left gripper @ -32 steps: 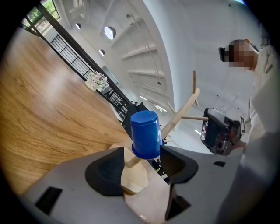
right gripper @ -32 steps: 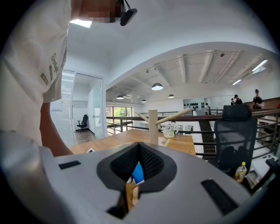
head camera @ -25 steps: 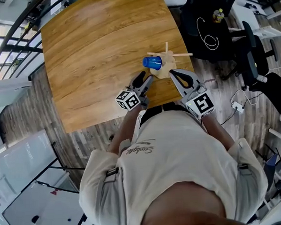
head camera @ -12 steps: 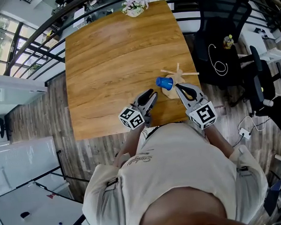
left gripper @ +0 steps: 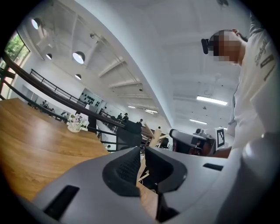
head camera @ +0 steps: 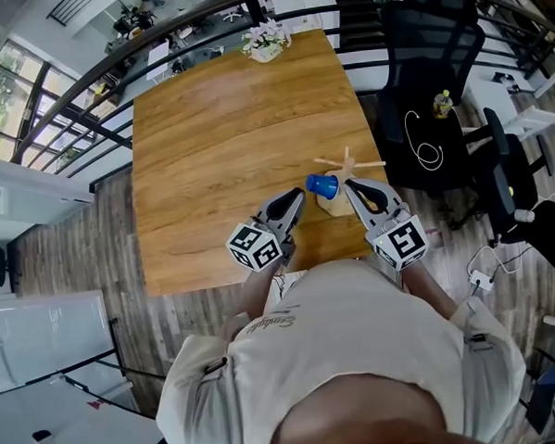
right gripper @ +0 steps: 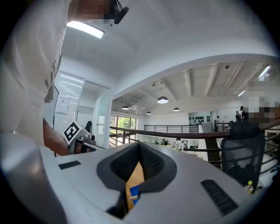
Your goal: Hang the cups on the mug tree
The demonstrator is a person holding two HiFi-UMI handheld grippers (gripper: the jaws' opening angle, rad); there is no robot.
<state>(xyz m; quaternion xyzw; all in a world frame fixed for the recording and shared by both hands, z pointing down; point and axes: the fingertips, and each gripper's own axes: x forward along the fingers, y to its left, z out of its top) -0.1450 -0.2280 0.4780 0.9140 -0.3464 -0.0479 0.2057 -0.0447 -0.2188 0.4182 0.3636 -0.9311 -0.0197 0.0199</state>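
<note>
Head view puts the left tongs (head camera: 295,200) over the near edge of the table (head camera: 207,118); their jaws have just been closing to a thin slit, and the left gripper view shows nothing between them. Just right of their tips the blue cup (head camera: 321,185) sits against the left side of the mug tree (head camera: 347,169), apparently hung on a peg though the contact is too small to confirm, and the right tongs (head camera: 352,188), near the tree's right side, are likewise pinched together and empty. Hanging looks done for this cup and no other cup shows on the table, so the next move calls for drawing both tongs clear without knocking the tree.
</note>
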